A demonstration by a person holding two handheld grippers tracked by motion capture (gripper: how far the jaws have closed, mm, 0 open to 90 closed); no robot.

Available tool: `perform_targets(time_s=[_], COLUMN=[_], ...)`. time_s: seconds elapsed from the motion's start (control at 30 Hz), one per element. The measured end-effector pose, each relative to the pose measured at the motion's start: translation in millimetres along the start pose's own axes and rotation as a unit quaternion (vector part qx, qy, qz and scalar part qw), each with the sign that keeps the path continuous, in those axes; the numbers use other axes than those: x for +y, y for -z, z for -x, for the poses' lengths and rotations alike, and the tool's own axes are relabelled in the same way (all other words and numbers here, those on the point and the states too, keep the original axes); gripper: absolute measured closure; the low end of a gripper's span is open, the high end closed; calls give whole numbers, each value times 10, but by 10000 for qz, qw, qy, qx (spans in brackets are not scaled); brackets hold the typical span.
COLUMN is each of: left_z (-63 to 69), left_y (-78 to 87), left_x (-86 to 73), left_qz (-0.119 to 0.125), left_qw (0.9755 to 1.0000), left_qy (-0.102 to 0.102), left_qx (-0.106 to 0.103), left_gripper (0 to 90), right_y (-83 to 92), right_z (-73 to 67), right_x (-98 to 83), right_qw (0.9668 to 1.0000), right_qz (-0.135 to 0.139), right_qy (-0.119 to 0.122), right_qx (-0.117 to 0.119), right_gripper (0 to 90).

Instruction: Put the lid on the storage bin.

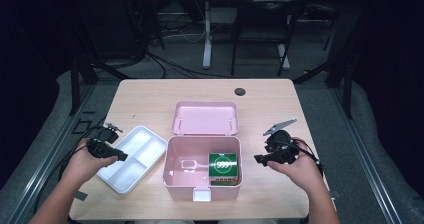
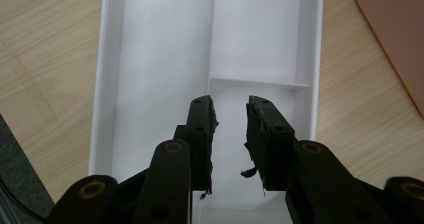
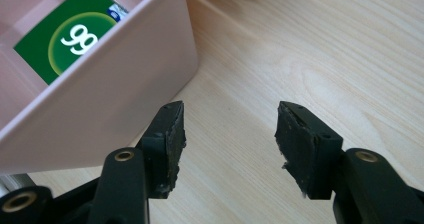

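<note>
My left gripper (image 2: 231,115) hovers over the smooth white divided tray (image 1: 131,157), jaws parted on nothing. My right gripper (image 3: 230,129), jaws spread, sits beside the glossy pink box (image 1: 202,170) holding a green carton (image 1: 223,166) on the wood-grain table (image 1: 200,91).

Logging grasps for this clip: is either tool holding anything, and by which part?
Nothing is held. The left tool hovers open over the white tray; the right tool is open beside the pink box.
</note>
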State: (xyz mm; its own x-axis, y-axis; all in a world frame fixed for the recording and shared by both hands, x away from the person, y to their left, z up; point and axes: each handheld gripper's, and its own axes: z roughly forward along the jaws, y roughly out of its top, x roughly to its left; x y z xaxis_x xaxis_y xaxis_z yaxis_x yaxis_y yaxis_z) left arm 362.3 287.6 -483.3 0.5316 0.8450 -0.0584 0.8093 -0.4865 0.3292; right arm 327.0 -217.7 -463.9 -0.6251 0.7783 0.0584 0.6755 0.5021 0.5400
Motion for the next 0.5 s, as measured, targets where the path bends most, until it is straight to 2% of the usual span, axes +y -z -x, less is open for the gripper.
perform_targets(time_s=[0.07,0.1,0.2,0.5], left_z=[-2,-9,-12,-3], left_y=[-17,-60,-136,-328], left_x=[11,34,70,164], left_qz=[-48,-148,-338,-810], left_qw=[10000,9998,9993,9963], left_qy=[-2,-28,-40,-205], left_qx=[18,91,148,189], left_gripper=[727,729,745,779], right_y=[14,19,30,114], right_z=[-3,-7,-12,-11], right_x=[-9,-14,-27,-72], right_qw=[9999,9999,9999,9993], right_qz=[100,126,164,340], right_qy=[-58,-56,-36,-90], right_qx=[5,-66,-37,-136], right_gripper=[440,439,439,436])
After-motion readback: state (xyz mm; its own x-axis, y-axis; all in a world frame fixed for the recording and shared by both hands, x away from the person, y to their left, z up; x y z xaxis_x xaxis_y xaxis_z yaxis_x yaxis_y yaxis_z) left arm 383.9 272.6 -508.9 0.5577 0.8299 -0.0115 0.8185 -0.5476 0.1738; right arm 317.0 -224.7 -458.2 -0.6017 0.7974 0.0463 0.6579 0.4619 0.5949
